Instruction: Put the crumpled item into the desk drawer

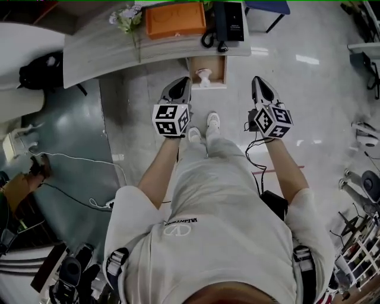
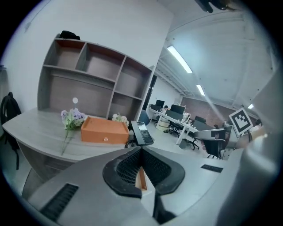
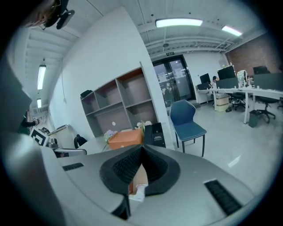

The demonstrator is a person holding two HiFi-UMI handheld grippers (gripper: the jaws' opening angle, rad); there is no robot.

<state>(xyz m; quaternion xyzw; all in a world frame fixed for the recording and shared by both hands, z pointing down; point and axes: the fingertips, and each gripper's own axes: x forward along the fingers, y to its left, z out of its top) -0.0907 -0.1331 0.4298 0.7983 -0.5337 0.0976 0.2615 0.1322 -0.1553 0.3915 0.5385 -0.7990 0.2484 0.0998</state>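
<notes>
In the head view the desk drawer (image 1: 224, 70) stands pulled out from under the grey desk (image 1: 101, 50), and a white crumpled item (image 1: 204, 76) lies inside it. My left gripper (image 1: 185, 82) is held up in front of the drawer, just left of it, jaws shut and empty. To the right, my right gripper (image 1: 256, 82) hangs at the same height, also shut with nothing in it. In the left gripper view the left gripper (image 2: 141, 150) shows closed tips. Below the closed tips of the right gripper (image 3: 142, 148), the crumpled item (image 3: 138, 190) shows in the drawer.
On the desk stand an orange box (image 1: 175, 19), a black phone (image 1: 228, 22) and a bunch of flowers (image 1: 127, 18). A shelf unit (image 2: 97, 84) rises behind the desk. A blue chair (image 3: 185, 121) stands to its right. Cables (image 1: 71, 160) trail over the floor at left.
</notes>
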